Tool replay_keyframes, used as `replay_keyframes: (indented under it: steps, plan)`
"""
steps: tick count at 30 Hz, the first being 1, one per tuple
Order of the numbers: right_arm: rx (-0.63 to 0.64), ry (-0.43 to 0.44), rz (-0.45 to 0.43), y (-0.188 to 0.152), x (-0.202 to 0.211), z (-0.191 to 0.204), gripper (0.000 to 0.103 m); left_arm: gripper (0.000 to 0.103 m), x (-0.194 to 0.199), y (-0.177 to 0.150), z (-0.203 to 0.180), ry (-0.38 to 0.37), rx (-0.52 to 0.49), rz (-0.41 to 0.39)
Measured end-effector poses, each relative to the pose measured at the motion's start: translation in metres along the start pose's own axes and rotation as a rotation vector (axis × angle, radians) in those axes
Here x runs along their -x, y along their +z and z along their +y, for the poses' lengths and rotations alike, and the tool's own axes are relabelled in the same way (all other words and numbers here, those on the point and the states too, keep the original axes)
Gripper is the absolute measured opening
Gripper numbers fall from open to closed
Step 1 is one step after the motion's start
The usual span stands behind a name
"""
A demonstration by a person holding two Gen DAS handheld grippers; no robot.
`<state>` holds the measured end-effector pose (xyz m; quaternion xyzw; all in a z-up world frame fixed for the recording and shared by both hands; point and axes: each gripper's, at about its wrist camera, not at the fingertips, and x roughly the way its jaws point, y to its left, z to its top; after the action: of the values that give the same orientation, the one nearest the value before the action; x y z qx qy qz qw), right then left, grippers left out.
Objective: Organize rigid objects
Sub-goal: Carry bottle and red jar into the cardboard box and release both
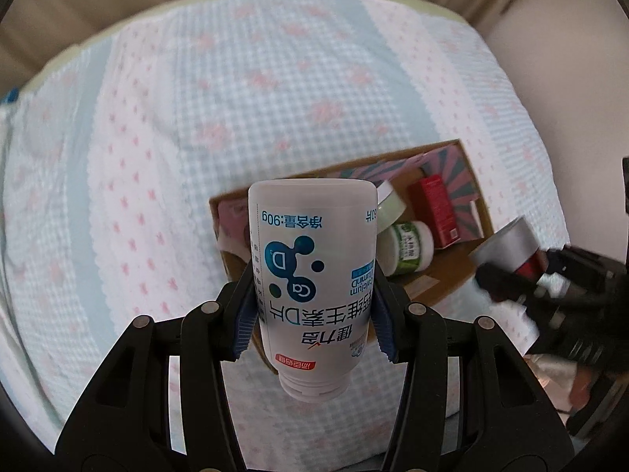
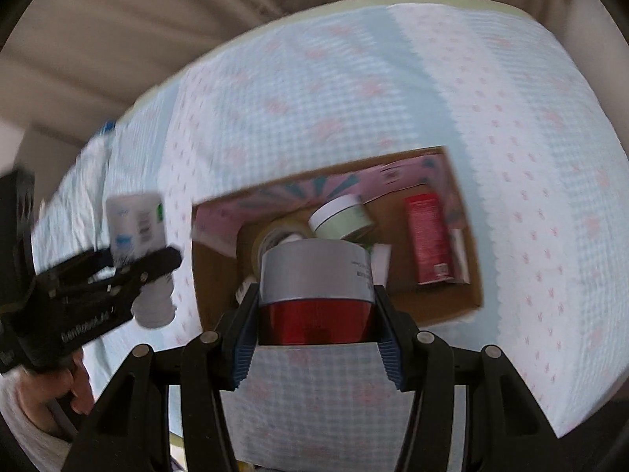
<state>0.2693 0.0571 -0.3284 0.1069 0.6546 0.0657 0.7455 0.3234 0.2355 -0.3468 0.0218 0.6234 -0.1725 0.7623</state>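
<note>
Checked blue-and-white bedspread [image 1: 275, 98] with pink flower print fills most of the left wrist view, beige curtain along the top edge. Left gripper [image 1: 314, 306] at lower centre, clenched on a white calcium/vitamin D bottle [image 1: 312, 259], blue pads pressing both its sides; bottle is inverted, threaded neck toward the camera, base pointing away. Behind it, centre right, an open cardboard box [image 1: 468, 169] lies on the bedspread, holding a red carton [image 1: 436, 210], a pale green jar [image 1: 389, 206] and a small white bottle with green label [image 1: 409, 247]. Right gripper [image 1: 507, 271] at the right edge, blurred, carrying a silver-and-red jar [image 1: 507, 246] just beside the box's near right corner. Right wrist view: same bedspread [image 2: 354, 98] and curtain. Right gripper [image 2: 316, 322] at lower centre, closed on the silver-and-red jar [image 2: 316, 287], silver lid away from the camera, red base nearer, held above the near edge of the box [image 2: 468, 275]. Inside: red carton [image 2: 430, 242] at right, green jar [image 2: 344, 220] at centre, tape roll [image 2: 281, 232] beside it. Left gripper [image 2: 145, 267] at left edge, blurred, holding the white bottle [image 2: 137, 232] over the bedspread left of the box.
</note>
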Motion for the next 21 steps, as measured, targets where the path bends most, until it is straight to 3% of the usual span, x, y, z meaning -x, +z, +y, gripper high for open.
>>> replay_keyframes:
  steps: [9, 16, 17, 18, 19, 20, 21]
  plan:
    - [0.175, -0.019, 0.093, -0.005, -0.076, 0.023, 0.050, 0.046, -0.066, 0.017, 0.001, 0.020, -0.055, 0.115]
    - [0.242, -0.005, 0.102, -0.011, -0.096, 0.023, 0.050, 0.047, -0.087, 0.026, -0.006, 0.022, -0.127, 0.150]
    - [0.249, -0.008, 0.091, -0.012, -0.094, 0.023, 0.052, 0.059, -0.086, 0.026, -0.006, 0.003, -0.129, 0.148]
    - [0.253, -0.007, 0.087, -0.012, -0.093, 0.023, 0.066, 0.091, -0.084, 0.026, -0.006, -0.012, -0.128, 0.146]
    - [0.257, -0.002, 0.091, -0.013, -0.092, 0.021, 0.079, 0.103, -0.081, 0.027, -0.007, -0.020, -0.128, 0.140]
    - [0.263, 0.000, 0.082, -0.014, -0.090, 0.018, 0.103, 0.103, -0.077, 0.028, -0.006, -0.025, -0.131, 0.131]
    - [0.266, 0.000, 0.069, -0.015, -0.087, 0.017, 0.103, 0.103, -0.074, 0.028, -0.006, -0.025, -0.132, 0.126]
